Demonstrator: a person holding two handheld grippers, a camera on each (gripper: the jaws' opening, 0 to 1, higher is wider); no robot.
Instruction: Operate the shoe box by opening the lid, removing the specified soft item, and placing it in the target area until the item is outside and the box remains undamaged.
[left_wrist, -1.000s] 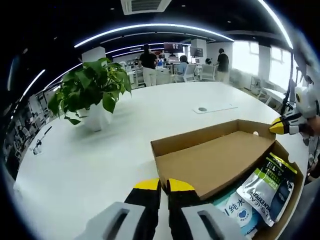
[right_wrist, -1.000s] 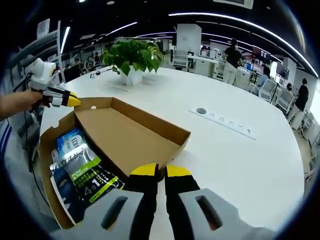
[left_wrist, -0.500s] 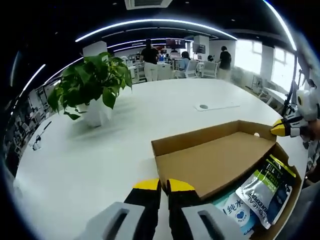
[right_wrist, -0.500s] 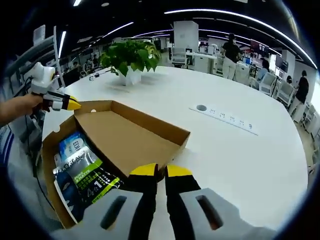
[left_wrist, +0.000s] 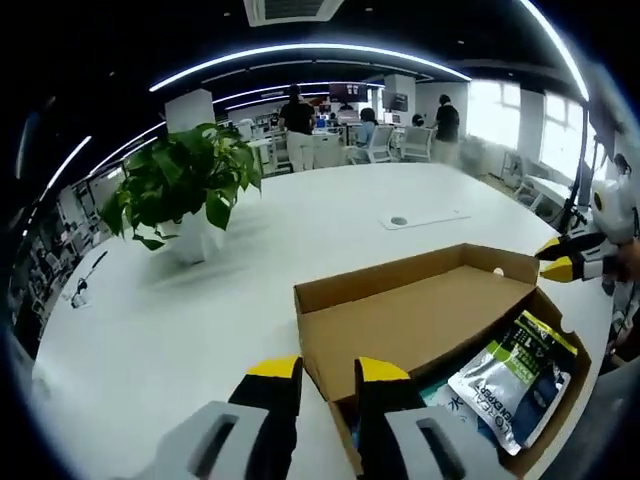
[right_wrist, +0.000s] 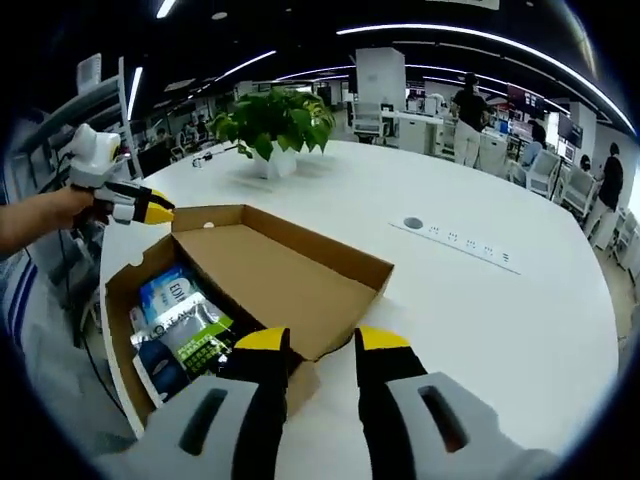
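Note:
An open cardboard shoe box (left_wrist: 318, 297) (right_wrist: 120, 290) lies on the white table, its lid (left_wrist: 420, 320) (right_wrist: 275, 290) folded back over part of the inside. Inside lie a green and silver pouch (left_wrist: 515, 375) (right_wrist: 195, 335) and a blue and white pack (left_wrist: 455, 400) (right_wrist: 170, 290). My left gripper (left_wrist: 328, 372) is open, jaws either side of the box's near corner. My right gripper (right_wrist: 322, 342) is open at the lid's edge. Each gripper also appears at the box's far corner in the other's view: the right gripper (left_wrist: 560, 262) and the left gripper (right_wrist: 135, 205).
A potted plant (left_wrist: 190, 190) (right_wrist: 275, 125) stands on the table beyond the box. A flush socket panel (left_wrist: 420, 217) (right_wrist: 460, 243) sits in the tabletop. People and office chairs are far behind. The table edge runs close to the box's open side.
Both grippers have opened; their jaws were pressed together at the lid's edge before. The lid now lies a little lower over the box.

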